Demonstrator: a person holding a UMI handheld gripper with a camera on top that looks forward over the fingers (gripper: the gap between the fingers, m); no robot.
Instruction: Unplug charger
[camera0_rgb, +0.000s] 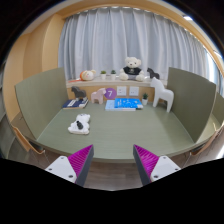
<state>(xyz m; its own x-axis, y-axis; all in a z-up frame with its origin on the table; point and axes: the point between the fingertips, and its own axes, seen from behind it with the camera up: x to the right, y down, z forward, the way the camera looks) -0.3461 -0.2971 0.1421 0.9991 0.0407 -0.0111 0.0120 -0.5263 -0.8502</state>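
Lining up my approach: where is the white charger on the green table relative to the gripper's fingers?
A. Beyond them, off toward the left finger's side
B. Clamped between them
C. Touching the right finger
A: the white charger lies on the green table well beyond the open gripper, left of centre.

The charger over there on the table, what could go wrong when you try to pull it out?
The white charger lies far beyond the open gripper, so a long reach across the green table could end off-target. Its shape is hard to make out from here, so the fingers might close on the cord instead of the plug. The blue book and the white toy horse stand farther back and could get bumped if the gripper overshoots.
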